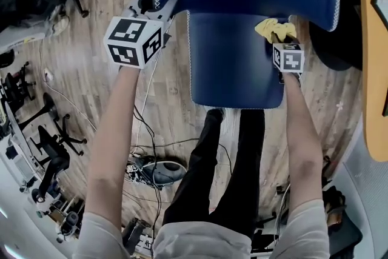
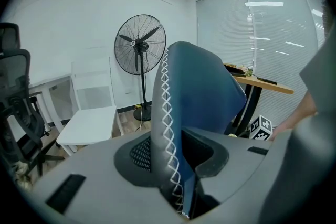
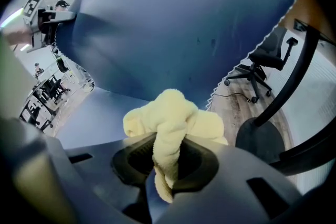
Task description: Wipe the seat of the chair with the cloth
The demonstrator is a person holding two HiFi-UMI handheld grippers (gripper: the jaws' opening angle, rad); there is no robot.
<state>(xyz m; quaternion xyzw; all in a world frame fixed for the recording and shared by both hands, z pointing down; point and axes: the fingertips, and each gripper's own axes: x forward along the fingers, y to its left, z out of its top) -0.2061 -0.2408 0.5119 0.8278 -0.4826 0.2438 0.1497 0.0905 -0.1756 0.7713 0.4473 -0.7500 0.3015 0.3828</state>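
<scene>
The right gripper point(image 3: 167, 165) grips the fluffy yellow cloth point(image 3: 170, 113) at upper right for wiping the blue padded seat point(image 1: 230, 63); the left gripper point(image 2: 176, 165) clamps the white-stitched blue backrest point(image 2: 199, 92), likely steadying it

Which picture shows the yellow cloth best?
The right gripper view: the yellow cloth fills its middle, pinched in the right gripper. The head view shows it small on the seat; the left gripper view, not clearly.
</scene>
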